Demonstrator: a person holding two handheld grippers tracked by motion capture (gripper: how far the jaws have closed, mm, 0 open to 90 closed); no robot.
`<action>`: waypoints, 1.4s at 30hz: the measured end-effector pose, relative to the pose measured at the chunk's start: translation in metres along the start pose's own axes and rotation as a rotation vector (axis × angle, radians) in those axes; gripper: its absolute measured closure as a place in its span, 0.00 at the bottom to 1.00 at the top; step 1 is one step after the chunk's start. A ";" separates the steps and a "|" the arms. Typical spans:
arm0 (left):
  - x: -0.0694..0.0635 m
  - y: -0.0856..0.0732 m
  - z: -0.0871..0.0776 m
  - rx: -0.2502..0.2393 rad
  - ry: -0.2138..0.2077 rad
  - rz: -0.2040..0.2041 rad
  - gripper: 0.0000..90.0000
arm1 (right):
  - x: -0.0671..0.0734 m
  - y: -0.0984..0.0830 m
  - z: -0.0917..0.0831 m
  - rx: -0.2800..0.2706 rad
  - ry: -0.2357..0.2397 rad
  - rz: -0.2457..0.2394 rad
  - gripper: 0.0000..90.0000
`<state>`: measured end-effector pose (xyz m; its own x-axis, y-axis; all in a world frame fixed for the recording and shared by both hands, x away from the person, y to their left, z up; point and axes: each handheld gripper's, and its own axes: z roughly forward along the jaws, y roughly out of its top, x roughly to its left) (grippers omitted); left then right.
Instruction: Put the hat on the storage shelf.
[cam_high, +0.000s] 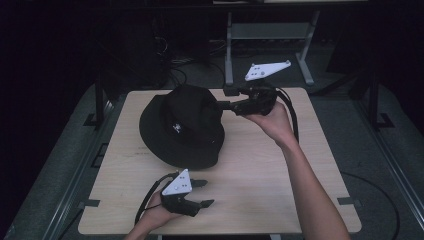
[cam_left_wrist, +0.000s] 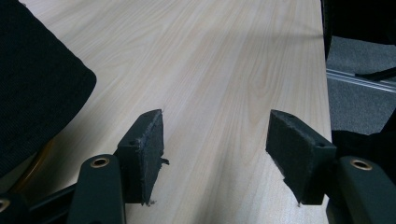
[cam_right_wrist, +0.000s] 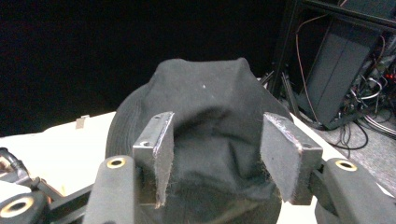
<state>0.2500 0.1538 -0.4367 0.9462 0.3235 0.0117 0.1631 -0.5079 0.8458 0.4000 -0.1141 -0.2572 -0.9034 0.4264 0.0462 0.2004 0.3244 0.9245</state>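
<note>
A black bucket hat (cam_high: 182, 127) is sitting brim-down on the pale wooden surface (cam_high: 260, 170), toward its far left part, with a small white emblem showing on the crown's near side. The right gripper (cam_high: 223, 105) is reaching in from the right at the level of the crown, its jaws standing apart on either side of the crown's fabric; in the right gripper view the cloth is bulging between the two pads (cam_right_wrist: 161, 149), and I cannot tell whether they are pressing on it. The left gripper (cam_high: 203, 193) is lying low over the near edge of the surface, just in front of the hat's brim, its jaws gaping wide with only bare wood between them and holding nothing.
</note>
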 end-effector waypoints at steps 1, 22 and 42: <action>0.000 0.000 0.000 0.000 0.000 0.000 0.40 | 0.000 -0.002 -0.001 -0.001 -0.003 0.003 0.48; 0.000 0.000 0.002 0.001 0.003 -0.011 0.40 | -0.007 -0.046 -0.034 0.001 -0.036 0.079 0.41; -0.001 0.000 0.001 -0.001 0.005 -0.040 0.37 | -0.012 -0.077 -0.054 0.016 -0.072 0.134 0.35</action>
<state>0.2497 0.1527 -0.4371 0.9375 0.3475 -0.0193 0.2004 -0.4937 0.8462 0.3749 -0.1891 -0.3083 -0.8388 0.5260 0.1408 0.3236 0.2736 0.9058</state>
